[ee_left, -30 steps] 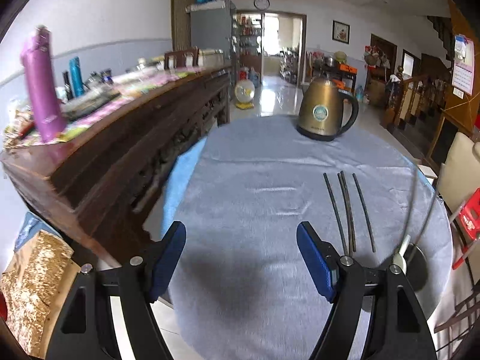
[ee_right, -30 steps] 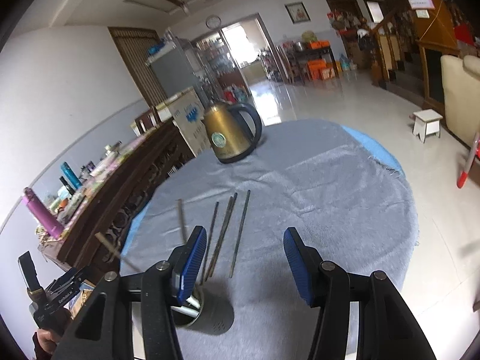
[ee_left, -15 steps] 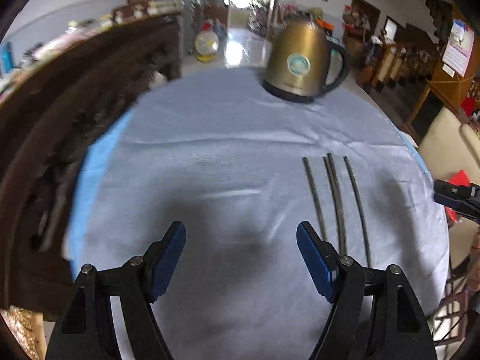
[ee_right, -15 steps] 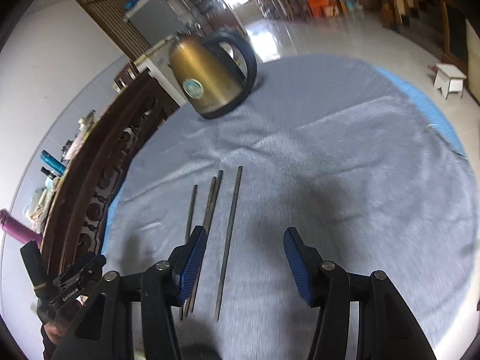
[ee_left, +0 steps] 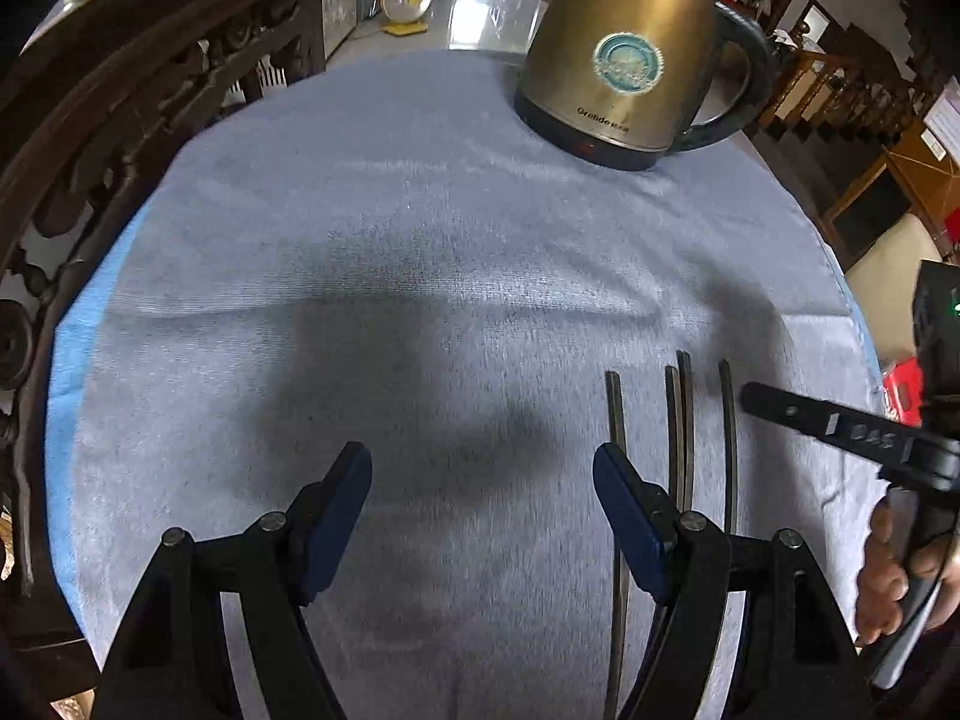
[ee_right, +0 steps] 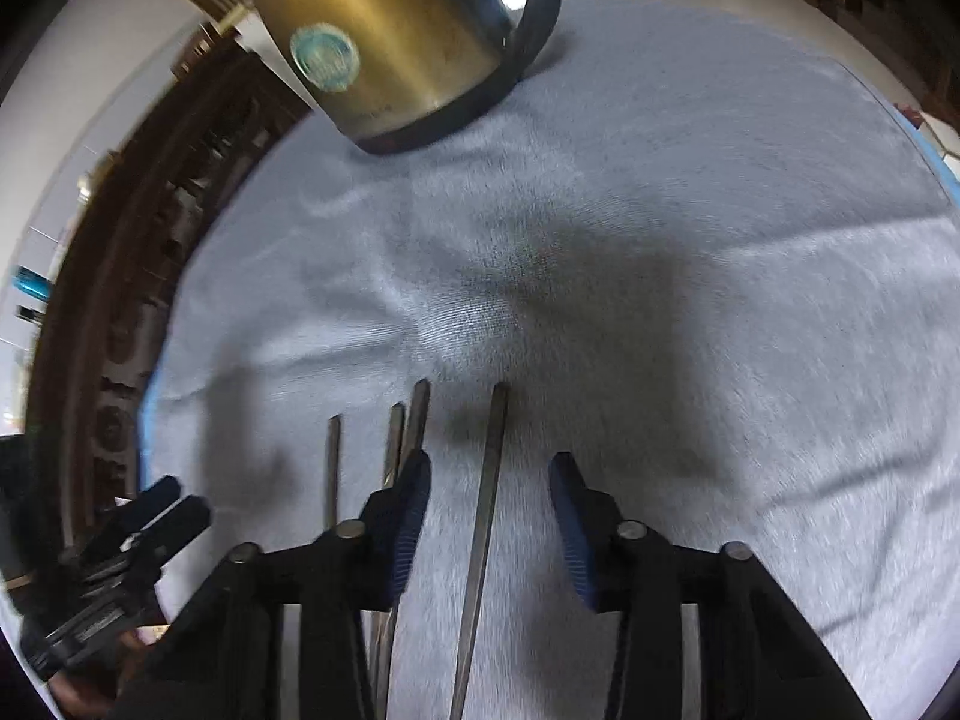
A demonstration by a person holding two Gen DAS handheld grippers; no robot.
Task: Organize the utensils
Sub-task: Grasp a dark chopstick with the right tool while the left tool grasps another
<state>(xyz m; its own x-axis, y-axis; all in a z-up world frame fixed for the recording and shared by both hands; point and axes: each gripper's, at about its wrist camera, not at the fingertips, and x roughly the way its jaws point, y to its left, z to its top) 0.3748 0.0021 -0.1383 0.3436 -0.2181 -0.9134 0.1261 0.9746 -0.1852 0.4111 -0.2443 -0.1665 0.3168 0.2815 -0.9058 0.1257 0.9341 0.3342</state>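
- While the right gripper (ee_right: 489, 516) is closing its blue-padded jaws, one dark slim metal chopstick (ee_right: 480, 534) lies between them — pads not yet touching it; a second ago they stood wider, higher above the table.
- Beside it, the left gripper (ee_left: 480, 516) hangs wide open over bare cloth, holding nothing.
- Three more dark chopsticks (ee_left: 678, 426) lie just left of the targeted one on the grey towel-like tablecloth (ee_left: 420, 240).
- Farther off stands the brass-coloured electric kettle (ee_left: 624, 54) — a first pickup looks imminent.
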